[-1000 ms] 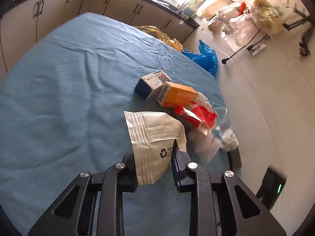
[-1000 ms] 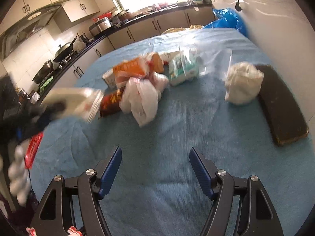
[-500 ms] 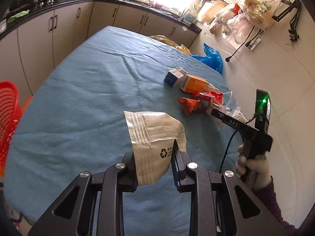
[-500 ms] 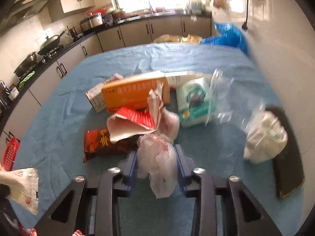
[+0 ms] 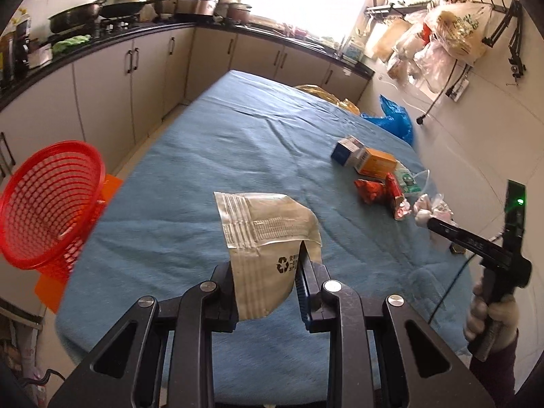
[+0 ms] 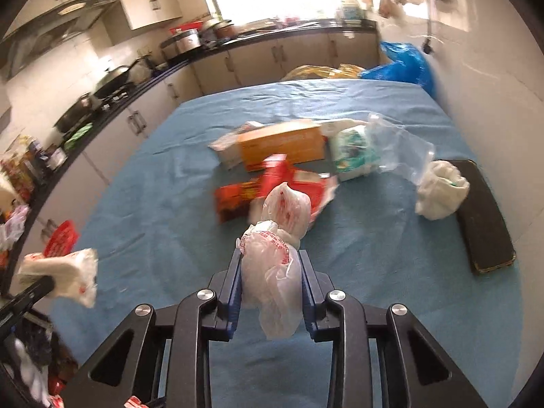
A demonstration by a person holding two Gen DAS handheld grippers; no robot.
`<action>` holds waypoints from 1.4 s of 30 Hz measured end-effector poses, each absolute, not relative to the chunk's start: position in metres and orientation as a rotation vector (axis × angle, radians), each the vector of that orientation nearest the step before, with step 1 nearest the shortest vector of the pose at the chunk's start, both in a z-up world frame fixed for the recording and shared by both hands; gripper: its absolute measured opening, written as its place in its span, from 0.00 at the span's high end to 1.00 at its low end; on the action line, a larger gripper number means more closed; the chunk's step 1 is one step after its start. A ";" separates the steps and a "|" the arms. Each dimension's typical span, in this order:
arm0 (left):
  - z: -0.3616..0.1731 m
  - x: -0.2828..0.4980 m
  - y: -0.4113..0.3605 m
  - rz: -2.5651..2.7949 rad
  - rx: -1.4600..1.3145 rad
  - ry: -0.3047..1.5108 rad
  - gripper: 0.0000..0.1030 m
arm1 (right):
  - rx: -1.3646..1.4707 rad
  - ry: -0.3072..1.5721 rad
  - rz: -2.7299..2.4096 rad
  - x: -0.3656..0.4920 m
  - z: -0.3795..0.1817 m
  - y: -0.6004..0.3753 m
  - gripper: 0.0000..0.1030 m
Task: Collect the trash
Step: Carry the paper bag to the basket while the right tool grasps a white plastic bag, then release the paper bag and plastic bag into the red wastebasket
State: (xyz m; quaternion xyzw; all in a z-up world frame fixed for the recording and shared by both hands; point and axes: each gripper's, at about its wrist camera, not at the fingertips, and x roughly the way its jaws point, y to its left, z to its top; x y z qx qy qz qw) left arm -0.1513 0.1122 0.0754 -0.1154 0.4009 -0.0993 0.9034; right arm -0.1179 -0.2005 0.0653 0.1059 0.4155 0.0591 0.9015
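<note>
My left gripper (image 5: 267, 265) is shut on a silver foil pouch (image 5: 268, 231) with a recycling mark, held above the blue-covered table (image 5: 210, 156). A red mesh basket (image 5: 47, 204) stands off the table's left edge. My right gripper (image 6: 270, 265) has its jaws closing, and its blue pads press on a crumpled white plastic bag (image 6: 275, 248) with red print, lifted just off the cloth. In the left wrist view the right gripper (image 5: 425, 219) shows at the right with that bag at its tip. The pouch (image 6: 64, 272) appears at the left of the right wrist view.
A trash pile lies mid-table: an orange box (image 6: 282, 144), a red wrapper (image 6: 238, 197), a tissue pack (image 6: 353, 149), a clear bag (image 6: 401, 149) and a white wad (image 6: 442, 190). A black pad (image 6: 482, 217) sits at the right edge. Kitchen cabinets (image 5: 102, 85) line the left.
The right gripper's jaws came together on the white plastic bag and raised it. My left gripper pulled away from the pile with the pouch, bringing the red basket into view.
</note>
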 end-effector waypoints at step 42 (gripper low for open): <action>0.058 -0.128 0.368 0.295 -0.324 0.768 0.50 | 0.146 0.945 0.828 -0.028 0.050 0.194 0.41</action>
